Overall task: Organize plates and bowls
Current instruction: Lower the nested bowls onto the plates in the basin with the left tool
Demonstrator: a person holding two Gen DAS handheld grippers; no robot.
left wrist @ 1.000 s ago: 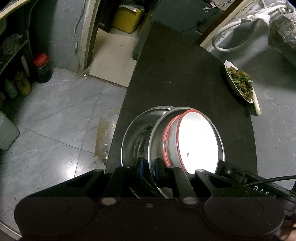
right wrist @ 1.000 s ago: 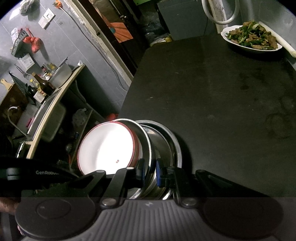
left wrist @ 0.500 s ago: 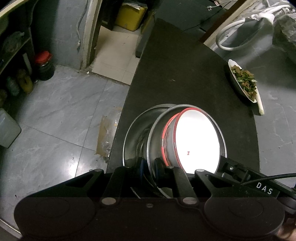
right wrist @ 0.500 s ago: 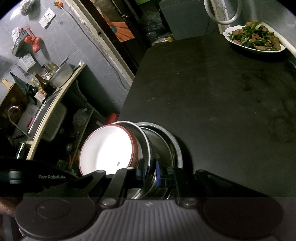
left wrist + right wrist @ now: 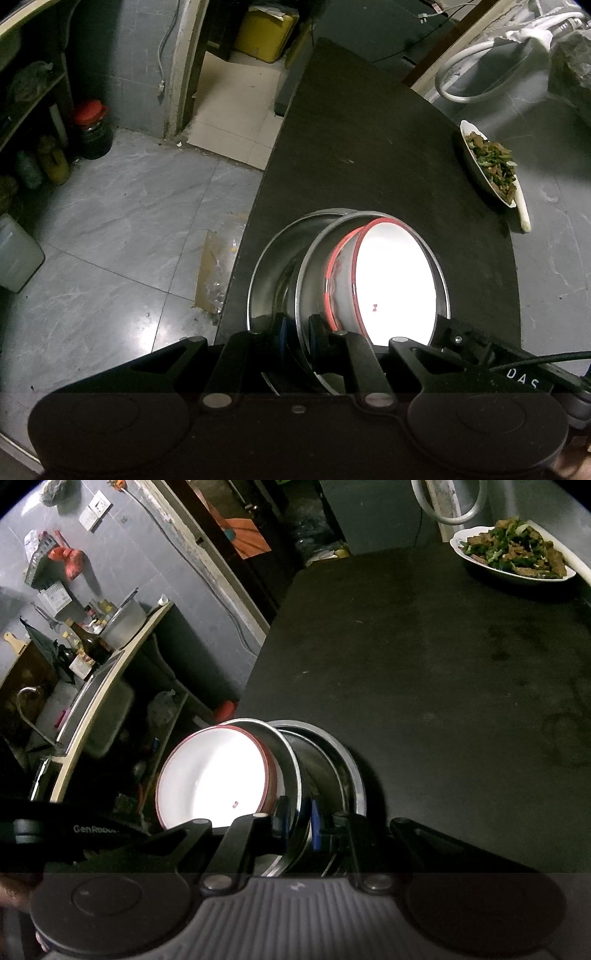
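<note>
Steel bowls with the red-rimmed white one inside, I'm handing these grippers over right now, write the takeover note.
Left gripper: shut on the inner steel bowl's rim.
Right gripper: shut on the same bowl's rim.
Red-rimmed white bowl sits inside it; the pair is tilted in the outer steel bowl at the black table's near edge.
Plate of food sits far right.
Done: bowls nested.
Left: probably seat the stack flat, release.

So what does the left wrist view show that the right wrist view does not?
Only the left view: a yellow container in the doorway and a red-lidded jar on the floor. Only the right view: a counter with bottles, a metal pot and a wall socket. Both: the black table, the dish of food and the red-rimmed white bowl inside tilted steel bowls.
</note>
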